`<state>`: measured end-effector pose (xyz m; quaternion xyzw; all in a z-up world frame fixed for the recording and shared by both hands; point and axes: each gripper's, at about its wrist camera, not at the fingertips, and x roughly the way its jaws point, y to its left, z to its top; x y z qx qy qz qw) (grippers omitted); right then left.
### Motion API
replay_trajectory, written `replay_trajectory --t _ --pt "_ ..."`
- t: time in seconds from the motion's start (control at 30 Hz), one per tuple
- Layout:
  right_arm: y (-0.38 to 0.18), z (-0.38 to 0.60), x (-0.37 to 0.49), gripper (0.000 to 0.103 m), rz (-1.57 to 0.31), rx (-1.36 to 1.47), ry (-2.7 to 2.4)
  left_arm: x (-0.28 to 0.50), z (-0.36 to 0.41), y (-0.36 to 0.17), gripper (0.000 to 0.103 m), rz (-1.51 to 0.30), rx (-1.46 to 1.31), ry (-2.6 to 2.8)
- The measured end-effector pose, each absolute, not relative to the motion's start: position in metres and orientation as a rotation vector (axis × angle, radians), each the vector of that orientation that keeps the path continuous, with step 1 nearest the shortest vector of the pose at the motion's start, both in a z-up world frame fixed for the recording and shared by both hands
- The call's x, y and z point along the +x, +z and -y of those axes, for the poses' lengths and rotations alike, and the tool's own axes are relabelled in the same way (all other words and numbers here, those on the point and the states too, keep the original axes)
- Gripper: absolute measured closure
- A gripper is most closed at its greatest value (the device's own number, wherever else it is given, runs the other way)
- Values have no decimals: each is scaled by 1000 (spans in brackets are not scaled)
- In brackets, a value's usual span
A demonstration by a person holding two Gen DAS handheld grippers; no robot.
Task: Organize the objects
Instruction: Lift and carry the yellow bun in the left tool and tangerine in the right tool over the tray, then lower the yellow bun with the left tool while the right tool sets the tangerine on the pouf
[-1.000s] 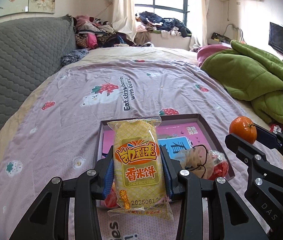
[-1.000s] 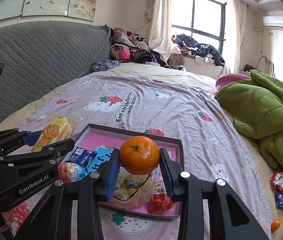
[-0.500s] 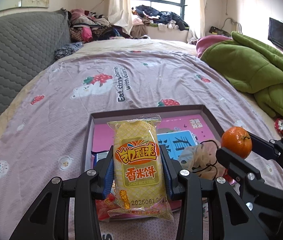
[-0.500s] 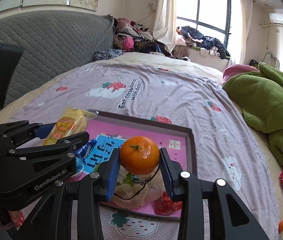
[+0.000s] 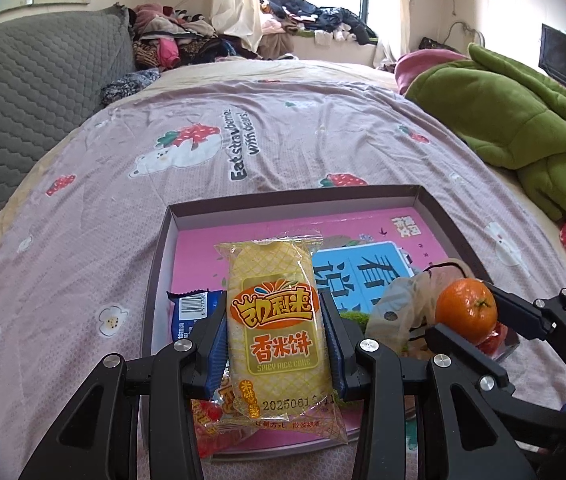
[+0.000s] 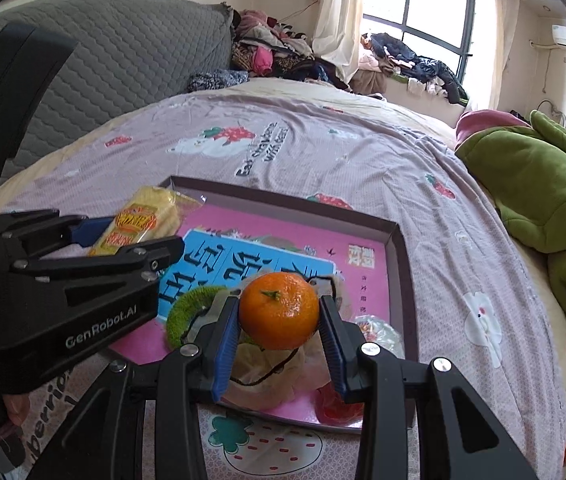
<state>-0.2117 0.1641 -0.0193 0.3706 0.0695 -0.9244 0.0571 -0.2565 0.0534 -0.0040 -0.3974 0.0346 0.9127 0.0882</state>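
Between the blue pads of the left tool [image 5: 277, 336] stands a yellow rice-cake packet [image 5: 278, 322], pinched across its middle with the jaws about half closed on it; it hangs upright over the near left corner of the shallow box [image 5: 435, 210] on the bed [image 5: 83, 220]. Beside it, the right tool [image 6: 279, 332] has its jaws clamped on the two sides of a small mandarin [image 6: 279, 311], held above the near right part of the same box, over a crumpled beige bag [image 6: 275, 368] already lying inside. I'd judge the packet light, crackly and a little slippery, its cake brittle, so a grip across the padded middle suits it better than the thin sealed ends. The mandarin looks firm yet soft-skinned and round enough to roll once freed; holding it at its widest part seems right. A blue wrapper [image 5: 191, 312] and a red one [image 5: 207, 420] lie in the box's near left corner. Farther out, a green blanket [image 6: 543, 192] is heaped along the bed's right edge.
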Motion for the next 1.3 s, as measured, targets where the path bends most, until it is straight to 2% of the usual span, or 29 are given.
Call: replay_trajectory --t 0.73,1.3 --pt "-48 -169 -223 64 -203 1210 -2779 -282 -59 -43 61 -95 -1338 2630" --pt "-52 -174 -224 63 -171 1253 -2778 -286 -50 -44 61 -59 -1355 2596"
